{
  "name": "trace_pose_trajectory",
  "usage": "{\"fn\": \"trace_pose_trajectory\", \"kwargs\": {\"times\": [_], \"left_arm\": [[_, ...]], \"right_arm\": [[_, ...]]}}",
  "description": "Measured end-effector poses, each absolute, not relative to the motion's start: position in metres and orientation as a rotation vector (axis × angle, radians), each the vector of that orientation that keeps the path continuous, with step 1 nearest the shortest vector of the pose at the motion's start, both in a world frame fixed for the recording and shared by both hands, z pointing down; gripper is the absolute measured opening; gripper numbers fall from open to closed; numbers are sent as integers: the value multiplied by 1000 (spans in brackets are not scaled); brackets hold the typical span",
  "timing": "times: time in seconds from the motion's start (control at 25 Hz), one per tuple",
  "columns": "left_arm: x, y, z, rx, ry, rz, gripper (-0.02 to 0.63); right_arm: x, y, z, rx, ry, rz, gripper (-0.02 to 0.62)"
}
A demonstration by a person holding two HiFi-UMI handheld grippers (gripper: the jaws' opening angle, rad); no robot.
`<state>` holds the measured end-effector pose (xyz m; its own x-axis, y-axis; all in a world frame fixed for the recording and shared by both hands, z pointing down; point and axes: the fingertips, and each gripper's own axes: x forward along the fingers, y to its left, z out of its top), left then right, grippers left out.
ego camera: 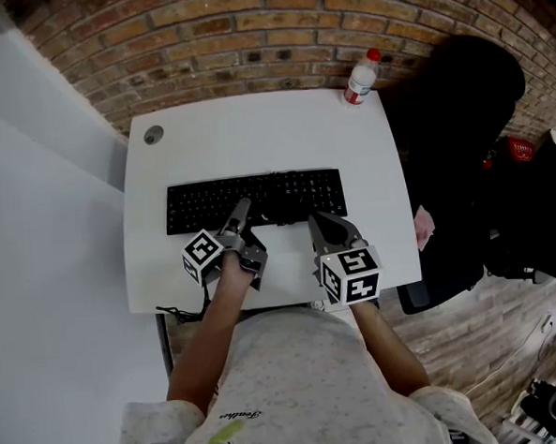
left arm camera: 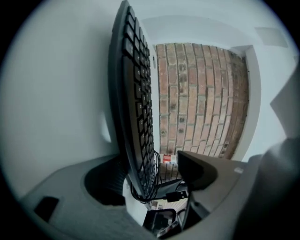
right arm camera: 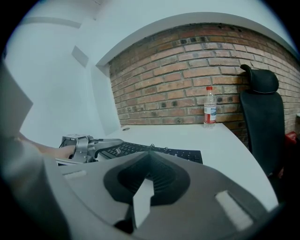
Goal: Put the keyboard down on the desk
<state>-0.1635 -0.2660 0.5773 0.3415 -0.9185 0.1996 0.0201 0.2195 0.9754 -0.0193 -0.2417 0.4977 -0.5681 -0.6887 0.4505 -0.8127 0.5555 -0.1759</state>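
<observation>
Shows black keyboard (ego camera: 255, 200) flat on white desk (ego camera: 254, 138) before a brick wall (ego camera: 247, 30)
Finds left gripper (ego camera: 242, 217) spread open around its near edge, right gripper (ego camera: 327, 225) closed and empty beside it, bottle (ego camera: 361, 78) at far corner

keyboard (ego camera: 276, 196): key legends too small | bottle (ego camera: 361, 76): label unreadable | near edge: partly behind left tool (ego camera: 246, 235)

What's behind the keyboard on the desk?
Bare desk, a red-capped bottle at the far right corner, a round grommet far left. The keyboard covers the desk beneath it.
</observation>
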Motion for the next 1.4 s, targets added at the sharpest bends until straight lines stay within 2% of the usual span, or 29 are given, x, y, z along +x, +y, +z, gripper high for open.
{"fn": "trace_pose_trajectory", "kwargs": {"times": [0.2, 0.8, 1.4], "left_arm": [[-159, -264, 578, 1126, -1019, -804, 345], [-155, -238, 580, 1082, -1023, -836, 344], [-158, -212, 522, 1467, -1225, -688, 212]], "right_arm": [[-17, -238, 497, 1223, -2473, 529, 11], [-13, -231, 498, 1172, -2503, 532, 11], [-18, -231, 471, 1085, -2623, 527, 11]]}}
